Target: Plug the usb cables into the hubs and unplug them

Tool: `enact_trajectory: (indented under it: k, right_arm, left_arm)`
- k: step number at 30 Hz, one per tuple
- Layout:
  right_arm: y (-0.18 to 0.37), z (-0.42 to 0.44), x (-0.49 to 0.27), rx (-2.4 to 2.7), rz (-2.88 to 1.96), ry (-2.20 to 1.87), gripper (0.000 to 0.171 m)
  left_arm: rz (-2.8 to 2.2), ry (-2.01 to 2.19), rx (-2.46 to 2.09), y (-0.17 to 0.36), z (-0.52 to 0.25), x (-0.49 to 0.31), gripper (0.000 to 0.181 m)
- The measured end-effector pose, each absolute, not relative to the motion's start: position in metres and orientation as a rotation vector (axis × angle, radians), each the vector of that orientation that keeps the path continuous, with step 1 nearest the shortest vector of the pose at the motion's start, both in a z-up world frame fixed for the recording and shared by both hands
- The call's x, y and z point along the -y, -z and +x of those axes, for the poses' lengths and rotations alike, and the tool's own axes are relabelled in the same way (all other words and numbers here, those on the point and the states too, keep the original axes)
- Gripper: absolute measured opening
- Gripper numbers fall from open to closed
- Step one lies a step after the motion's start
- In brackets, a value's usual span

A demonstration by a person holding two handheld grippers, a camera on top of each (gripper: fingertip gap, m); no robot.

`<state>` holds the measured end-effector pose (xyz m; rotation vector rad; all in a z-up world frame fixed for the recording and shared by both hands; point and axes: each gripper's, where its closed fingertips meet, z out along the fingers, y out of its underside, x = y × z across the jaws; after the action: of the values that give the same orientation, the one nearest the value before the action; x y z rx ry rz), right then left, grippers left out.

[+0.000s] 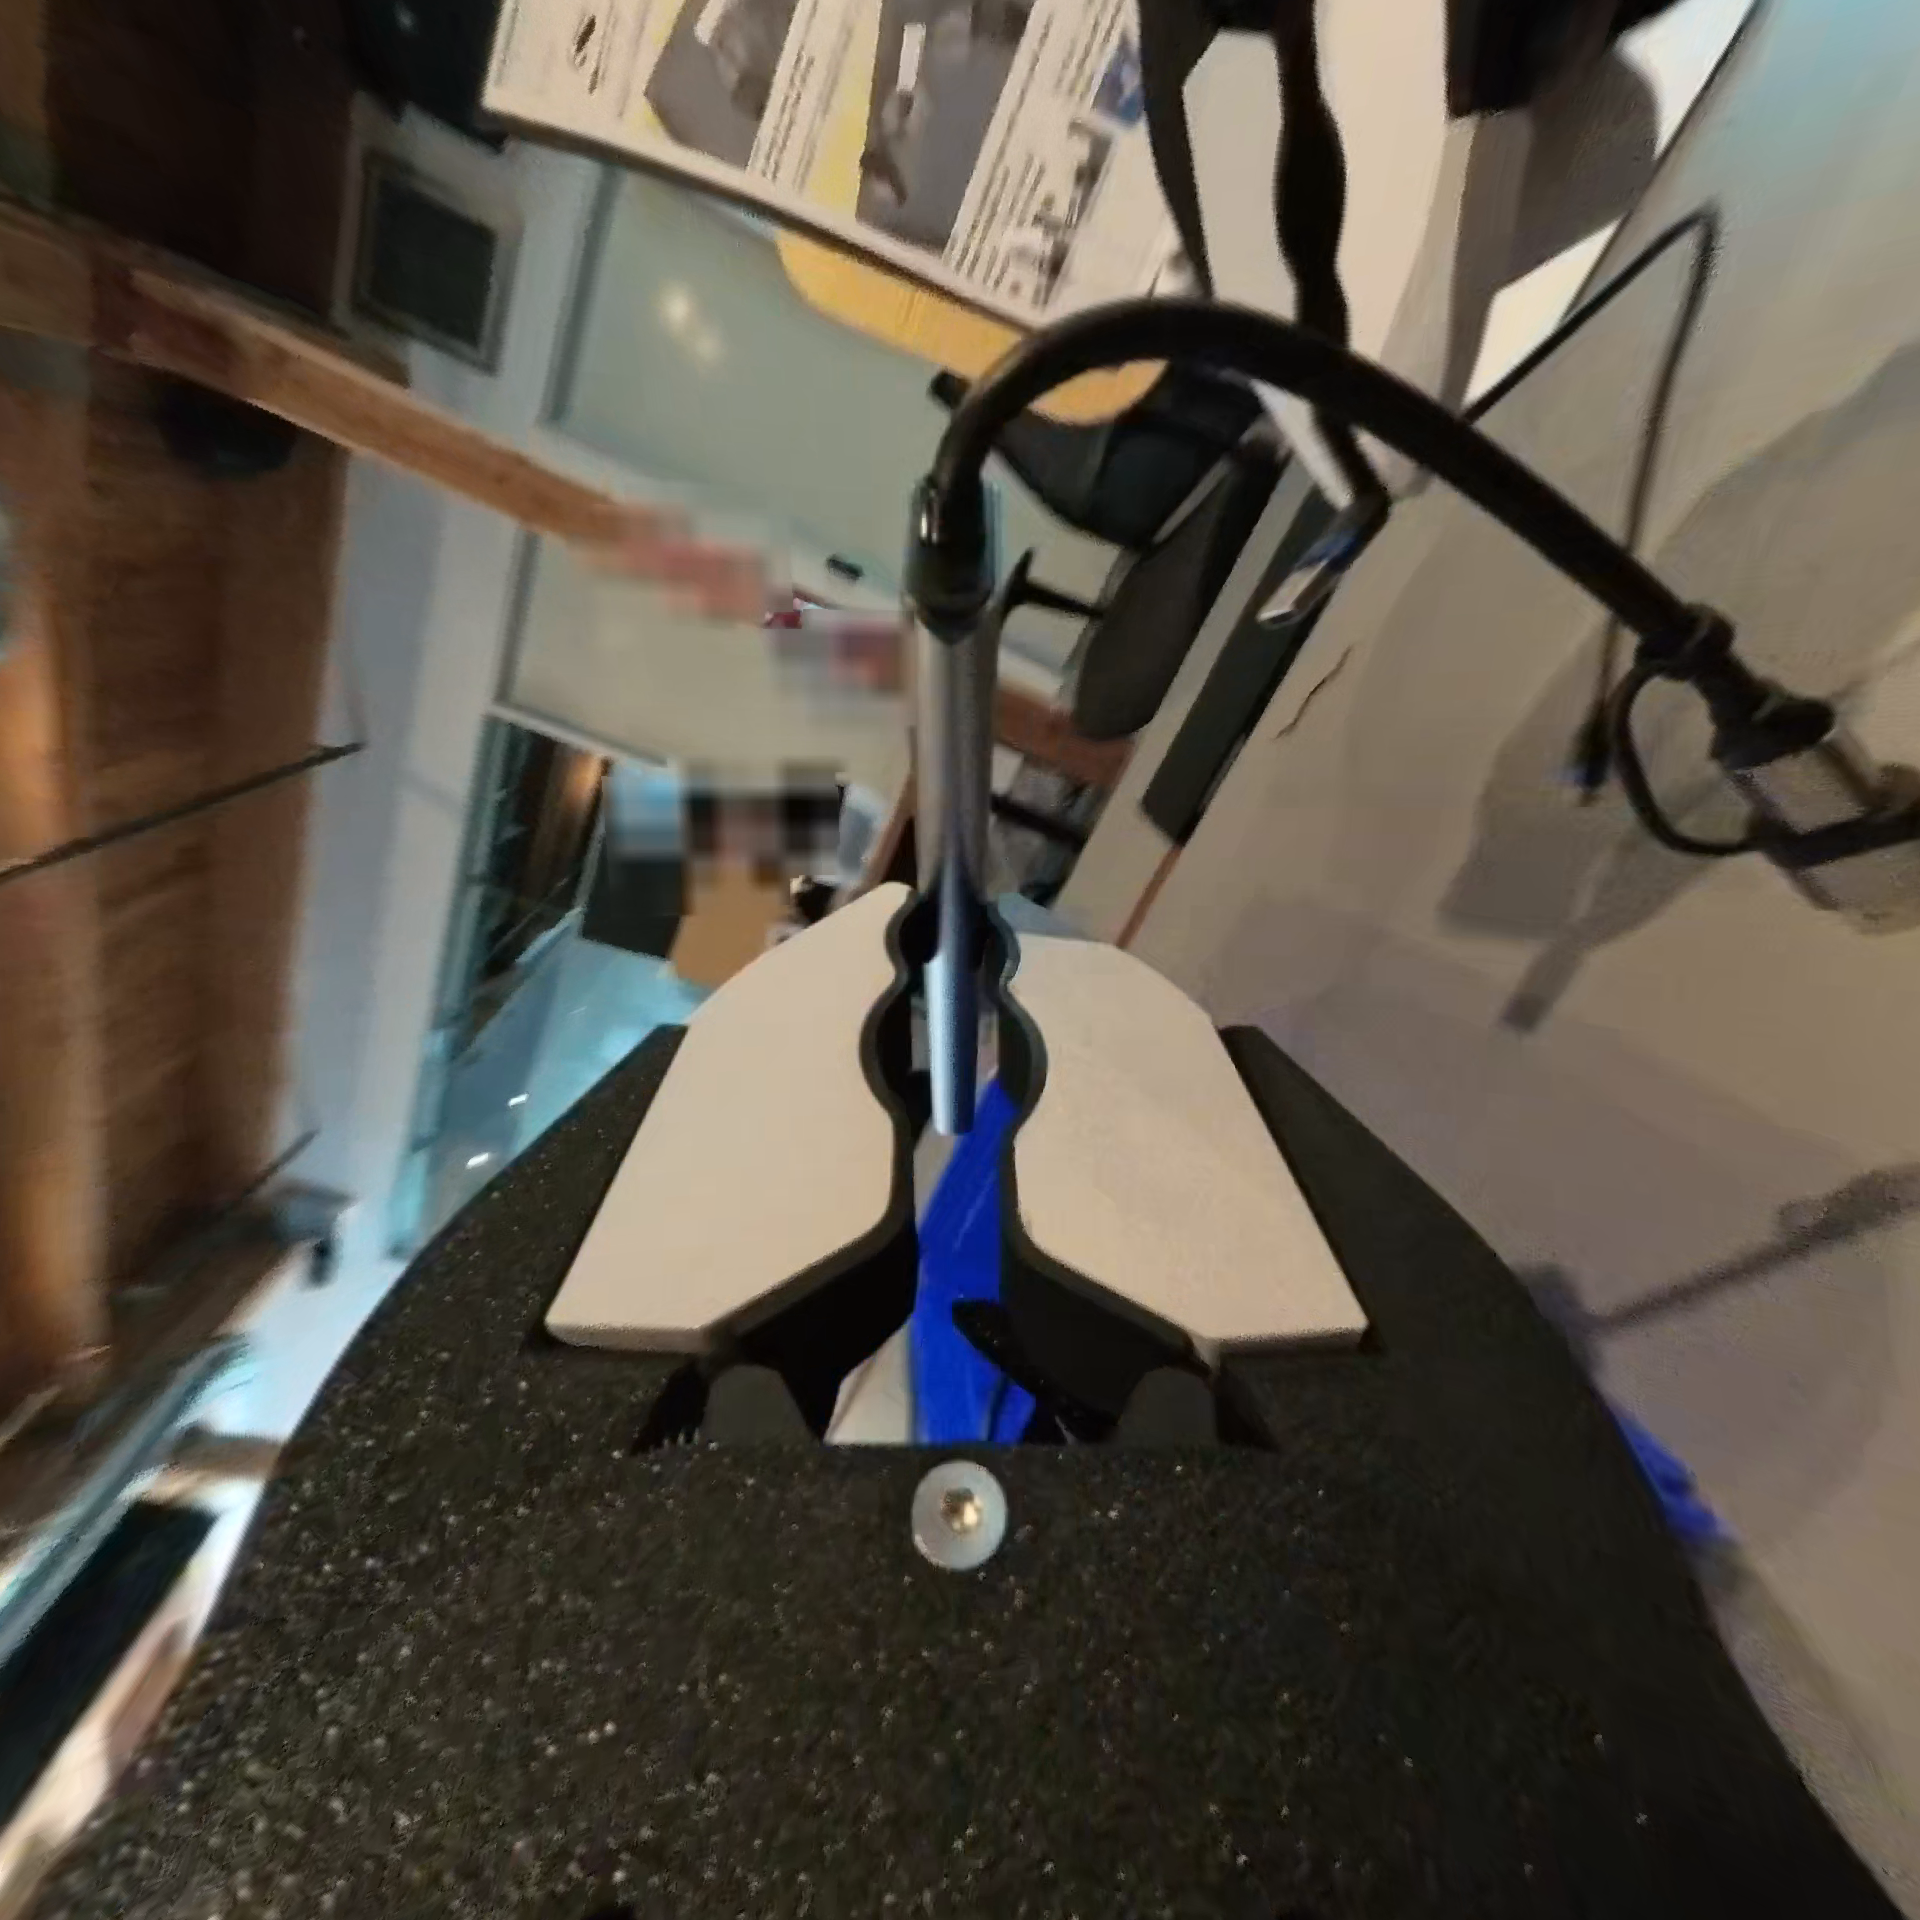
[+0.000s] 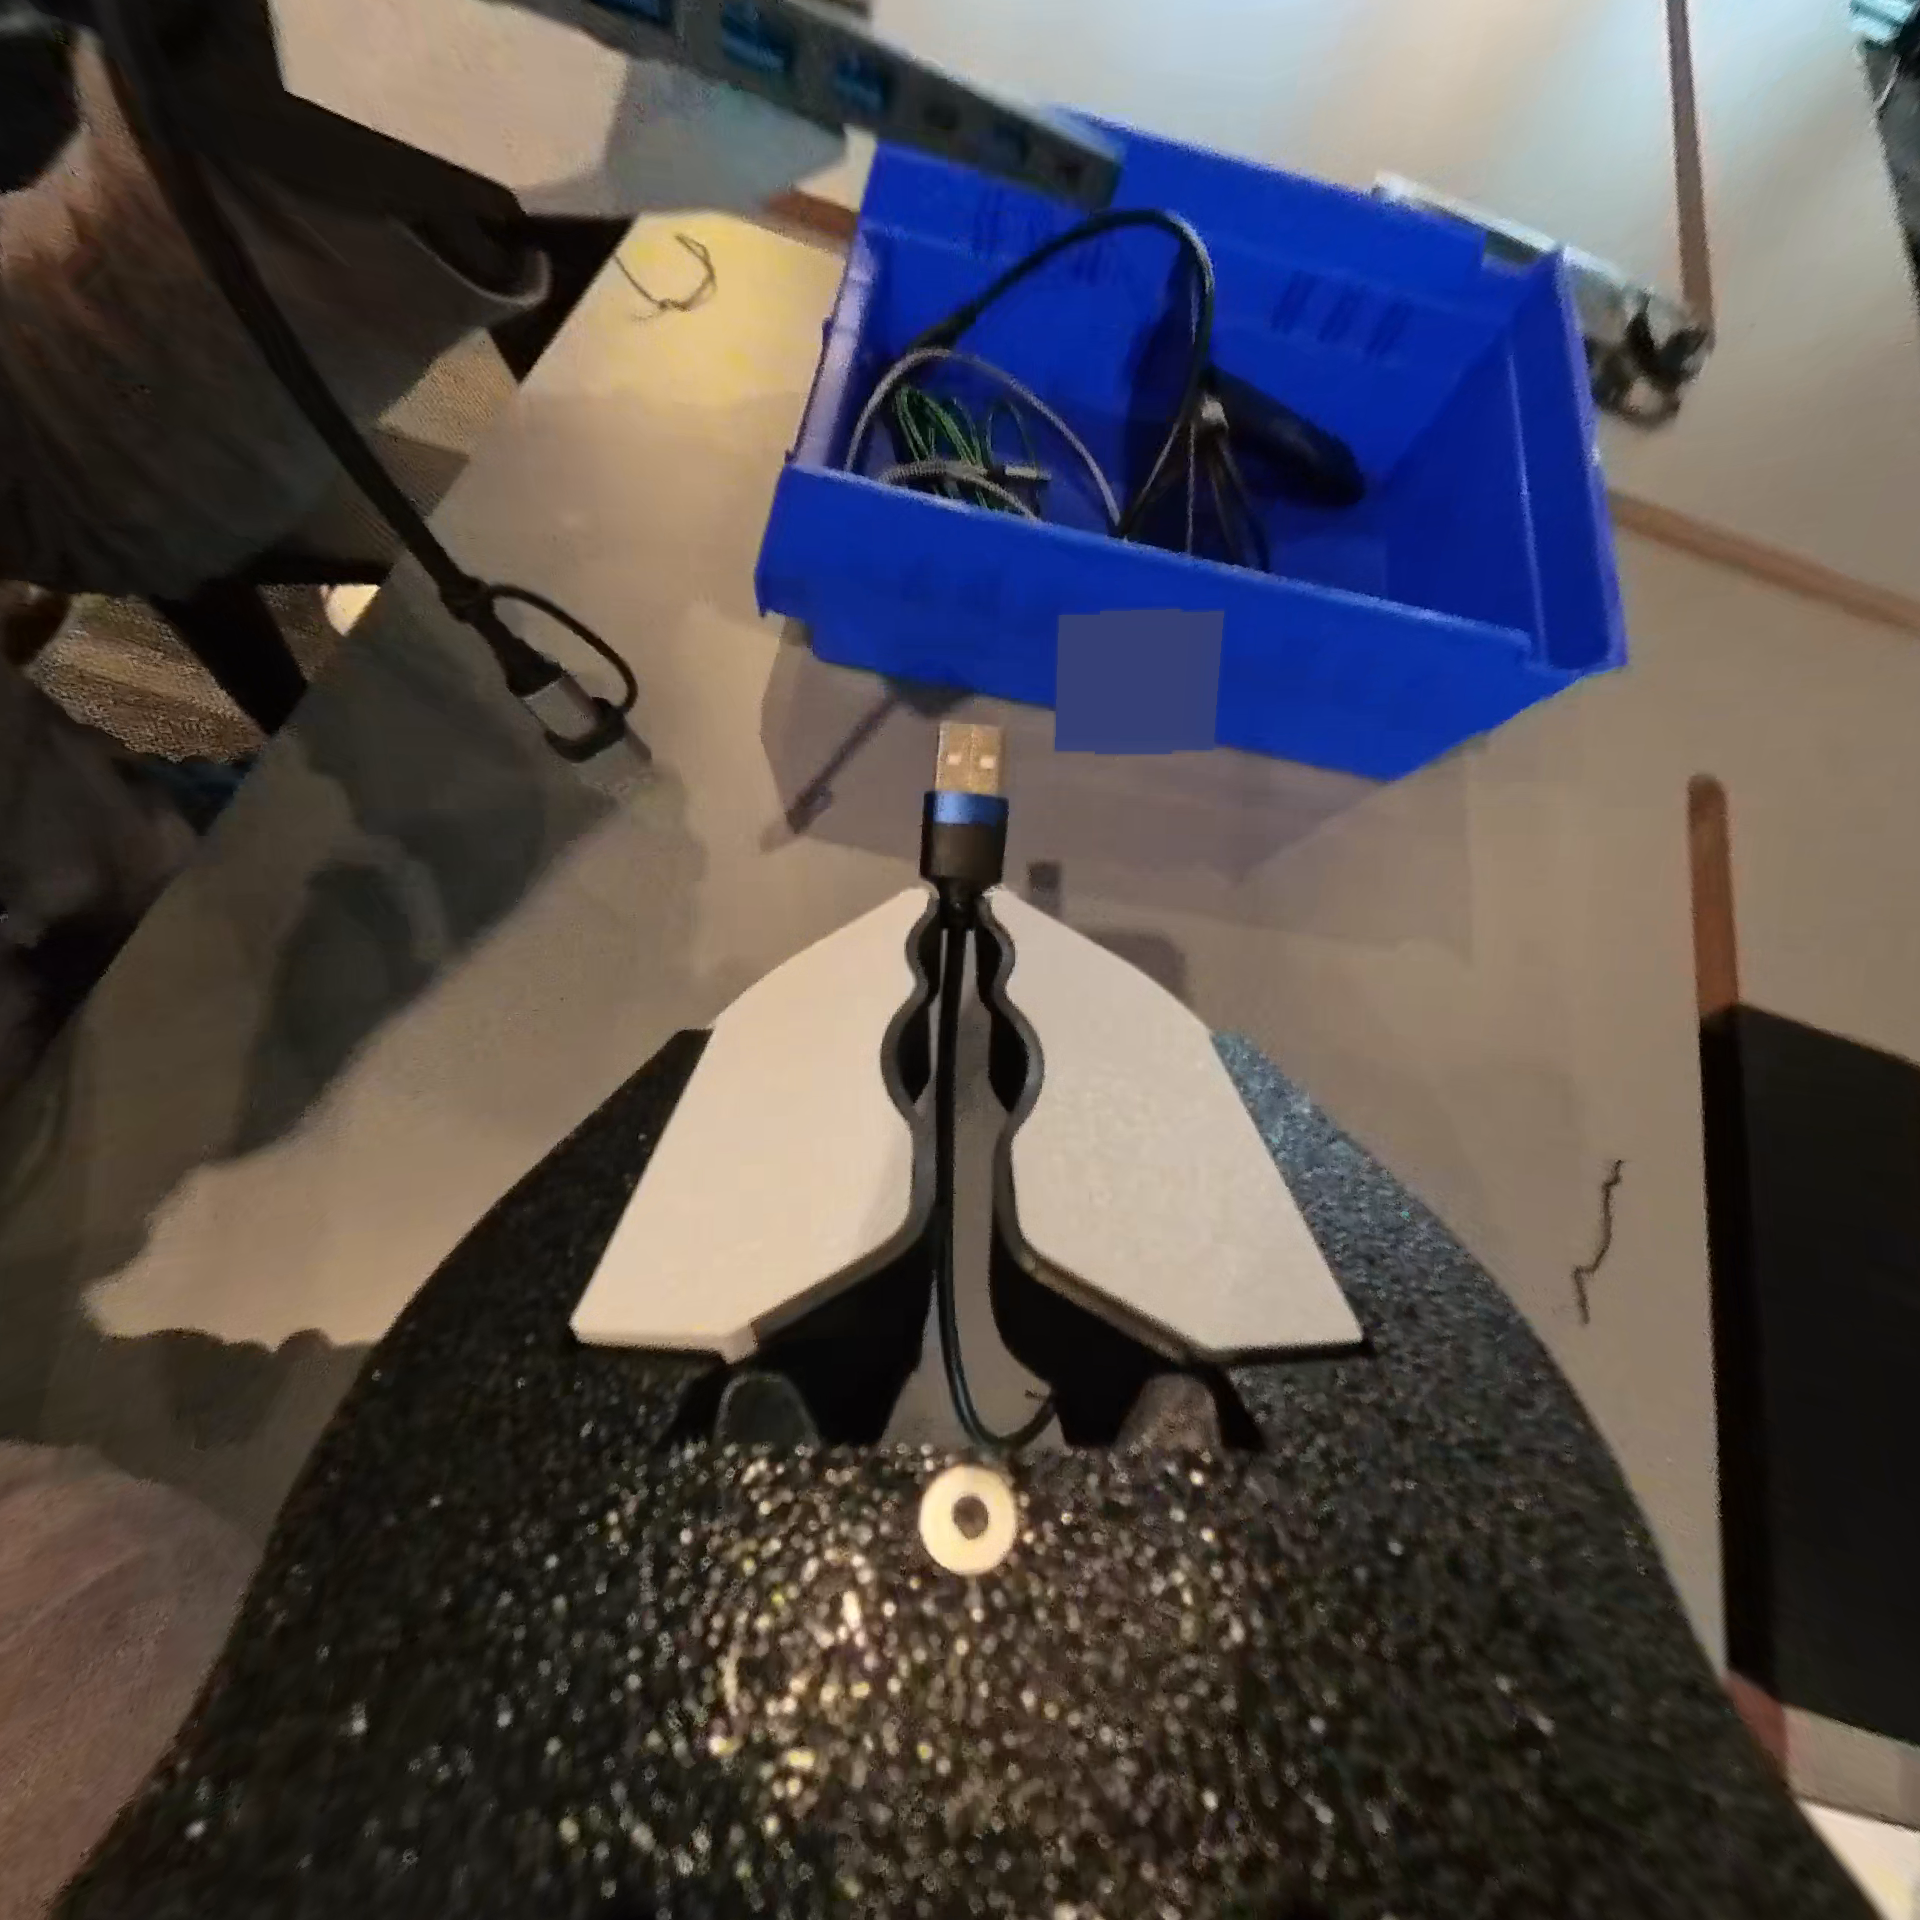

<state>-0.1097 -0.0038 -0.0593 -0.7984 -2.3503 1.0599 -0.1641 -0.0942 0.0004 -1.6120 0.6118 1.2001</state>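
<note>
My left gripper (image 1: 951, 914) is shut on a slim silver USB hub (image 1: 951, 790), held edge-on and upright between the white fingers (image 1: 790, 1122). The hub's black cable (image 1: 1351, 416) arcs right to a silver plug (image 1: 1829, 821) lying on the white table. My right gripper (image 2: 956, 909) is shut on a thin black USB cable (image 2: 948, 1091) just behind its plug (image 2: 971, 790), which has a blue collar and points forward past the fingertips. The grey hub with blue ports (image 2: 904, 99) shows at the top of the right wrist view, apart from the plug.
A blue plastic bin (image 2: 935, 603) holding several tangled cables (image 2: 987, 436) sits on the white table (image 2: 1351, 1039) just beyond the plug. The hub cable's plug (image 2: 551, 686) lies left of the bin. A dark box (image 2: 1808, 1351) stands at the right.
</note>
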Motion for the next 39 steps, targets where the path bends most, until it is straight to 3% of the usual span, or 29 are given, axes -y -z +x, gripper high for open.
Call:
enact_trajectory:
  k: [8,24,30,39]
  right_arm:
    - [0.076,-0.111,0.001,2.411,-0.882,-1.062,0.005]
    - [0.081,-0.108,-0.003,2.423,-0.936,-1.068,0.005]
    - [0.083,-0.107,-0.005,2.430,-0.961,-1.072,0.005]
    - [0.099,-0.109,-0.008,2.483,-1.016,-1.027,0.005]
  left_arm:
    - [-1.537,-1.495,-0.586,-0.014,-0.164,0.094,0.010]
    - [-1.560,-1.437,-0.543,-0.013,-0.167,0.094,0.010]
    - [-1.633,-1.278,-0.435,-0.005,-0.176,0.090,0.010]
    - [-1.592,-0.627,-0.095,-0.014,-0.187,0.099,0.011]
